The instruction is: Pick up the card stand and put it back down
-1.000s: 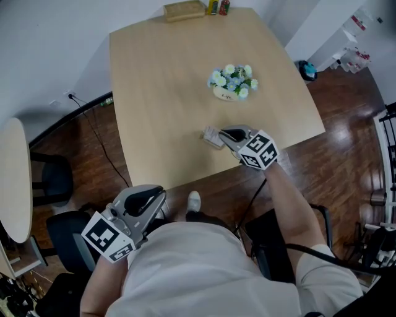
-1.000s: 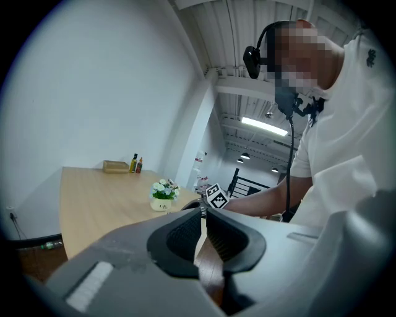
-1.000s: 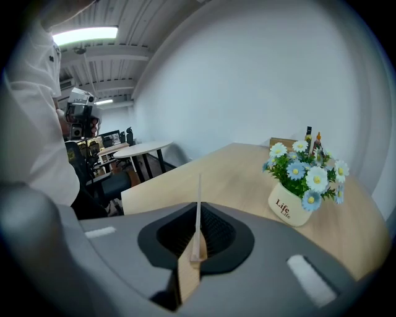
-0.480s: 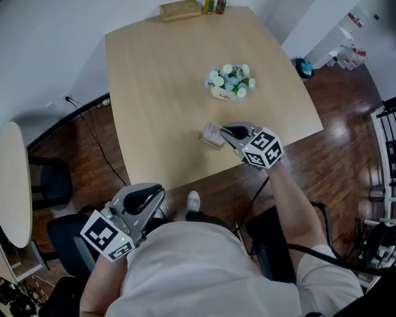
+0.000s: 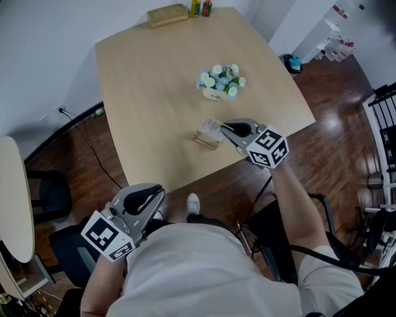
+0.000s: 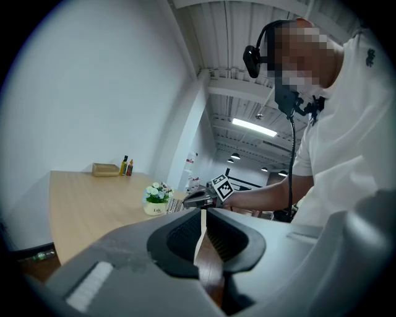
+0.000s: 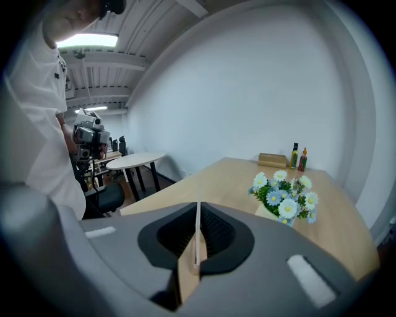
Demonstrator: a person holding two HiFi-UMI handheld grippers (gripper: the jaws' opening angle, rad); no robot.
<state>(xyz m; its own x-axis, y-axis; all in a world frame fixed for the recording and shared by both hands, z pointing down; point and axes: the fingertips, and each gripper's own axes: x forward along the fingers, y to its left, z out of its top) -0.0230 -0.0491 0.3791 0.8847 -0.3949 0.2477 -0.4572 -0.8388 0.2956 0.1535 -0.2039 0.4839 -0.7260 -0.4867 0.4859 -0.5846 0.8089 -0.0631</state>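
The card stand (image 5: 207,134), a clear panel in a small wooden base, is near the front edge of the light wooden table (image 5: 148,93). My right gripper (image 5: 225,130) reaches it from the right and is shut on it. In the right gripper view the thin panel and wooden base of the stand (image 7: 189,275) sit clamped between the closed jaws of the right gripper (image 7: 198,213). Whether the base touches the table I cannot tell. My left gripper (image 5: 148,201) is shut and empty, held low by the person's body, off the table. Its closed jaws (image 6: 202,244) point toward the right gripper (image 6: 199,198).
A pot of white and blue flowers (image 5: 218,82) stands just beyond the stand. A wooden box (image 5: 167,15) and two small bottles (image 5: 200,7) are at the far edge. A round side table (image 5: 13,186) and a chair (image 5: 49,182) stand to the left on the wood floor.
The right gripper stays shut on the stand, which now lies slightly closer to the flowers. The head view has shifted. The left gripper has not moved.
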